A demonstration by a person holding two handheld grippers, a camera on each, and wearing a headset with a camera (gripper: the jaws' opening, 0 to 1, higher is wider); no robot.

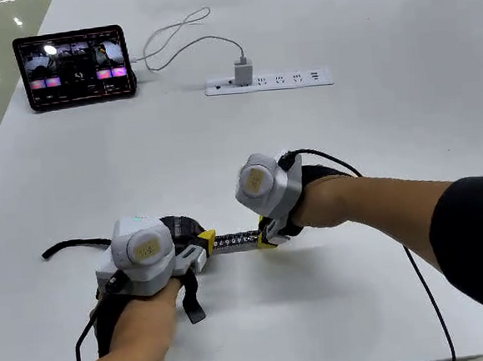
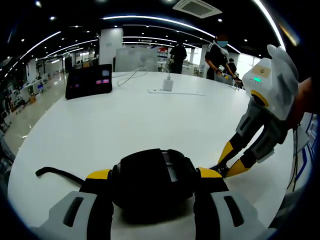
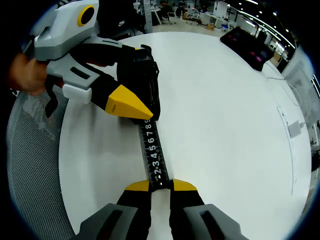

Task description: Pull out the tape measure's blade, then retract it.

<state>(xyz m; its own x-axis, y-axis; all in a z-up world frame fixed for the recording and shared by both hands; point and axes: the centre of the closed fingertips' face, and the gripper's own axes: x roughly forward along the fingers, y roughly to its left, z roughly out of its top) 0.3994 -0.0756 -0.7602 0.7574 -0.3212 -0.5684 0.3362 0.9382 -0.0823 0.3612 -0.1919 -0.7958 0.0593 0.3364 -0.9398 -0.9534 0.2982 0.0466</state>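
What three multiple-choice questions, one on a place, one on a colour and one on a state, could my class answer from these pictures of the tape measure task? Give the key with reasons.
1. Where on the table is the tablet?
A. At the far left
B. In the middle
C. At the near edge

2. What colour is the tape measure's case?
A. Red
B. White
C. Black

3. What state is the blade in?
A. Fully retracted
B. Partly out, its end gripped
C. Lying detached from the case

Key:
1 A: the head view shows it far left, to the left of the power strip.
2 C: the left gripper clamps a black case.
3 B: the right gripper is shut on the blade's end, with numbers showing between it and the case.
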